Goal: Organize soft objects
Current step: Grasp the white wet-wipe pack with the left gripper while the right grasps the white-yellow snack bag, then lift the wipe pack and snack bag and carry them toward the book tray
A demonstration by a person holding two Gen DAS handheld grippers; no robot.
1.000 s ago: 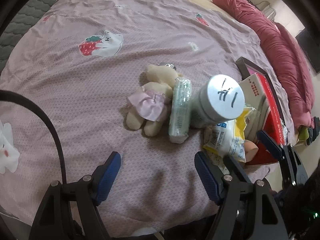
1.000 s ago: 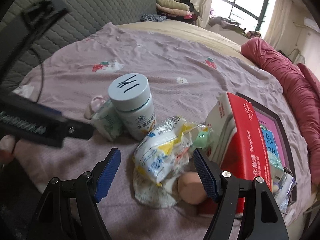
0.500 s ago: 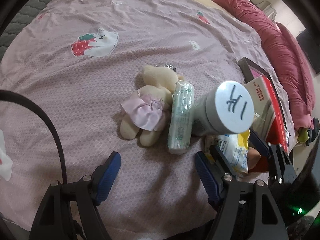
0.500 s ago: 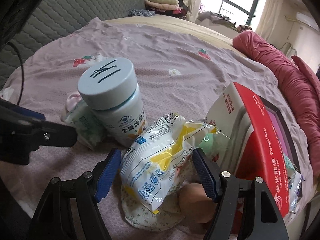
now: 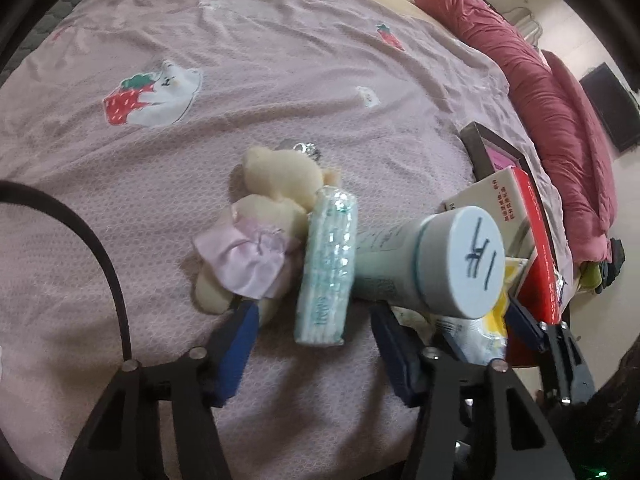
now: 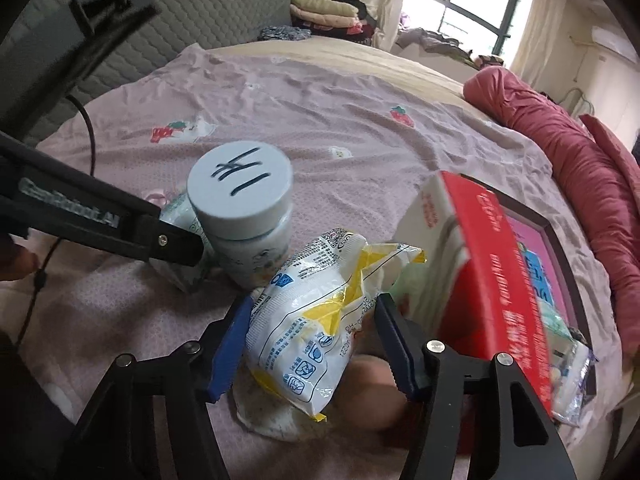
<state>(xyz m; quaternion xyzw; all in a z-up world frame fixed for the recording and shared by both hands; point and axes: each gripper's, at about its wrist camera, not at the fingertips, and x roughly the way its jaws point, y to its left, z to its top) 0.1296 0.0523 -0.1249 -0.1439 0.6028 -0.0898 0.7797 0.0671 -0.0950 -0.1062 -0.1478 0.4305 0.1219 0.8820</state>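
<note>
A pale green tissue pack (image 5: pixel 326 264) lies on the pink bedsheet (image 5: pixel 240 60), leaning on a cream plush bear in a pink skirt (image 5: pixel 264 216). My left gripper (image 5: pixel 314 332) straddles the pack's near end. Its jaws are closing, with a gap still showing on each side. A white and yellow soft packet (image 6: pixel 312 320) sits between the closing jaws of my right gripper (image 6: pixel 312 340), whose pads stand at the packet's edges without squeezing it. The left gripper's fingers (image 6: pixel 172 244) reach in from the left in the right wrist view.
A bottle with a light blue cap (image 6: pixel 240 200) stands between the tissue pack and the packet. A red box (image 6: pixel 492 280) and a dark framed picture (image 5: pixel 492 148) lie to the right. A peach ball (image 6: pixel 372 388) sits under the packet. A red quilt (image 5: pixel 560 100) runs along the bed's right side.
Both grippers have narrowed. The left one has moved forward, so the tissue pack's end now lies between its fingers. The right one has closed in on the packet.
</note>
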